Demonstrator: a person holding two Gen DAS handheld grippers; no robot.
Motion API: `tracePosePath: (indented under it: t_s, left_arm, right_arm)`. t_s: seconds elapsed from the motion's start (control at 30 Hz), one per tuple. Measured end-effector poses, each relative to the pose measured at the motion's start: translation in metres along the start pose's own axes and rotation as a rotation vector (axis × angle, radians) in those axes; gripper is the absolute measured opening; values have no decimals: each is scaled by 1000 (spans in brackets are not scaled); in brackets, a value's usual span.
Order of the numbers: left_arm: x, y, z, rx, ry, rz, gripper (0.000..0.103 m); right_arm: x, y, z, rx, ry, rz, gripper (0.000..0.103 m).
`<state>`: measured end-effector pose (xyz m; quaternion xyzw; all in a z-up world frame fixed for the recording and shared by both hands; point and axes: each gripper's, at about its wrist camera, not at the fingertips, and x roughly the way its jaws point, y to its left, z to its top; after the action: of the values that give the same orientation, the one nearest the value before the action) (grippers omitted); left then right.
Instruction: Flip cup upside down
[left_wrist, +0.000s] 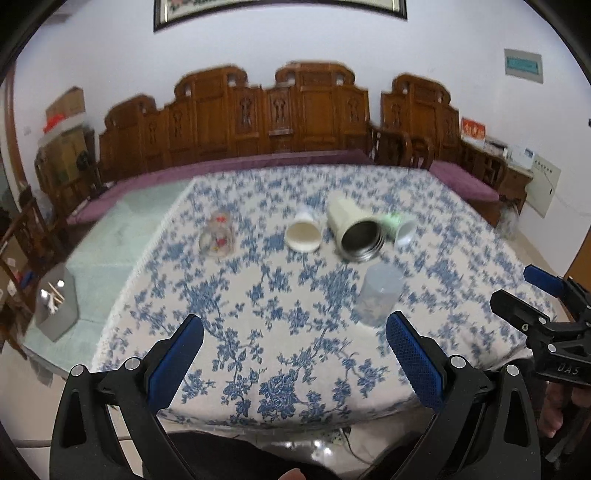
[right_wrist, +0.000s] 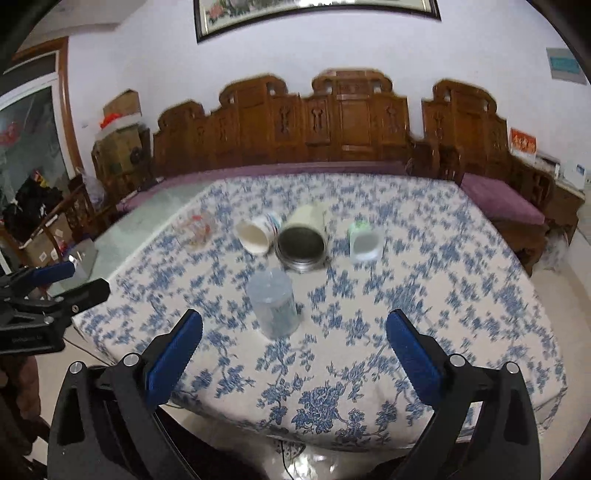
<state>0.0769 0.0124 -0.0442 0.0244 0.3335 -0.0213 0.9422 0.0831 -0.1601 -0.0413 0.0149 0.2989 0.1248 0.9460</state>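
Note:
A translucent plastic cup (left_wrist: 379, 295) (right_wrist: 274, 307) stands on the blue-flowered tablecloth, nearest to me; I cannot tell which end is up. Behind it several cups lie on their sides with mouths toward me: a cream steel-lined tumbler (left_wrist: 357, 232) (right_wrist: 304, 236), a white paper cup (left_wrist: 303, 232) (right_wrist: 258, 232), a green-and-white cup (left_wrist: 400, 226) (right_wrist: 364, 240) and a clear glass (left_wrist: 218, 236) (right_wrist: 196, 228). My left gripper (left_wrist: 294, 334) is open and empty above the near table edge. My right gripper (right_wrist: 294, 330) is open and empty, the translucent cup just ahead between its fingers.
The tablecloth (left_wrist: 280, 332) covers a table with a bare glass strip (left_wrist: 122, 236) on the left. A metal box (left_wrist: 57, 306) stands on that strip. A carved wooden bench (left_wrist: 258, 122) with purple cushions lines the wall behind. The right gripper shows in the left wrist view (left_wrist: 546, 314).

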Motion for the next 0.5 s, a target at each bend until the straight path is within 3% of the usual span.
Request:
tracePosePath:
  t_s: [0.3,0.5]
  left_arm:
    - [-74,-15,9,-12,-148,-8,96]
    - [-101,-20,7,-13,-201,12,96]
  right_arm:
    - [-78,6,21,-2,-160,2,100]
    - [-102,10,23,-16,-202,-14,100]
